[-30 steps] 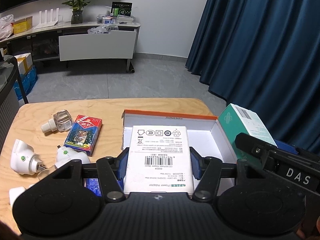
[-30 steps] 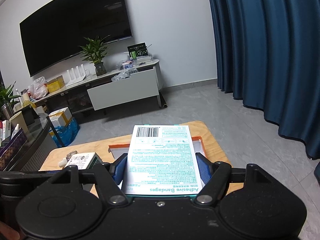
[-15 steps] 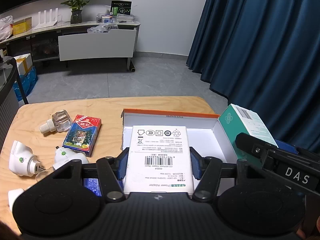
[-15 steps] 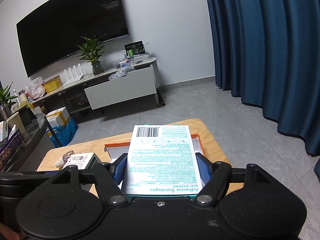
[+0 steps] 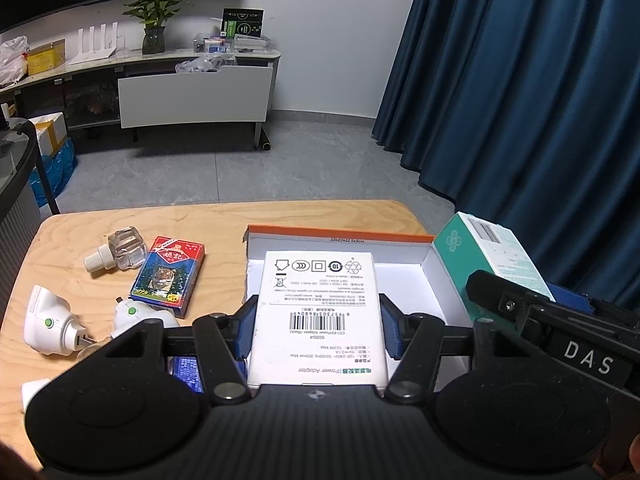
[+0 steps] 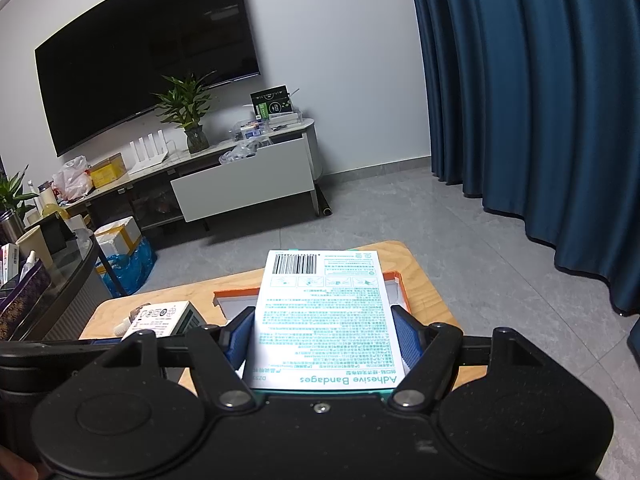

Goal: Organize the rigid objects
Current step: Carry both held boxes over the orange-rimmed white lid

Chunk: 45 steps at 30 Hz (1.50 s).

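Observation:
My left gripper (image 5: 318, 322) is shut on a white power adapter box (image 5: 320, 300) and holds it above the open white tray box with an orange rim (image 5: 340, 234). My right gripper (image 6: 326, 338) is shut on a teal and white adhesive bandages box (image 6: 326, 312), held above the right part of the same tray (image 6: 394, 280). The bandages box also shows at the right of the left wrist view (image 5: 486, 252). The adapter box shows at the left of the right wrist view (image 6: 162, 318).
On the wooden table (image 5: 216, 216) left of the tray lie a card deck with a tiger picture (image 5: 168, 276), a clear refill bottle (image 5: 118, 248) and white plug-in devices (image 5: 50, 322). The table's far edge drops to grey floor; blue curtains hang right.
Both grippers keep their boxes. The views shift only slightly, with the scene sliding a little down and the right view rising a little.

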Motion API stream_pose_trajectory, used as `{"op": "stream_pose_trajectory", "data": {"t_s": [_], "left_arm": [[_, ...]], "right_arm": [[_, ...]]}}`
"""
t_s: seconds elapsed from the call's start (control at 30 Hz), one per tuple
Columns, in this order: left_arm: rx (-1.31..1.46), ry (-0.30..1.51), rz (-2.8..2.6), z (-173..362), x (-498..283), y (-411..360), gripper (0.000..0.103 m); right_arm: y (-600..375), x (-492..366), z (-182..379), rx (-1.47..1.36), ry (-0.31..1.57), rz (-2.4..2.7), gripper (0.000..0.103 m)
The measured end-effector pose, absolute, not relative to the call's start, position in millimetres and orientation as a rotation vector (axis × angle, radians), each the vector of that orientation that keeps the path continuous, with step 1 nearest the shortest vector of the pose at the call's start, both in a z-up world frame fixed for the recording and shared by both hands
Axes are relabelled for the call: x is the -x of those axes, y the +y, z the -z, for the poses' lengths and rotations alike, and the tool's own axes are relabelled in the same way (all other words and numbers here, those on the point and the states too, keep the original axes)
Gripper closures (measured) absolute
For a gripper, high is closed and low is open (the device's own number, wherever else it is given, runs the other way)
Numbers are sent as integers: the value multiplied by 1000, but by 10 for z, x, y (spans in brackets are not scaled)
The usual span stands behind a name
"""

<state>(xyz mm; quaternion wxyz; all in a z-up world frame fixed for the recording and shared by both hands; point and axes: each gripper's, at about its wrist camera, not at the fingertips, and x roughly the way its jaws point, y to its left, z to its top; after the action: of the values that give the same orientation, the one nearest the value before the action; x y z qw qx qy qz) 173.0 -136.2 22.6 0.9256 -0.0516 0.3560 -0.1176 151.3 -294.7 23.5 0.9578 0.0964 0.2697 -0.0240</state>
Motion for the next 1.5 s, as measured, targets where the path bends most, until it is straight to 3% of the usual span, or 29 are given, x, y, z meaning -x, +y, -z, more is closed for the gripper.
{"op": "stream_pose_trajectory", "data": {"t_s": [1.5], "left_arm": [[116,742,233,-186,-1750,-1352,43]], "right_arm": [[-2906,-1556,-185,-200,576,52,19]]}}
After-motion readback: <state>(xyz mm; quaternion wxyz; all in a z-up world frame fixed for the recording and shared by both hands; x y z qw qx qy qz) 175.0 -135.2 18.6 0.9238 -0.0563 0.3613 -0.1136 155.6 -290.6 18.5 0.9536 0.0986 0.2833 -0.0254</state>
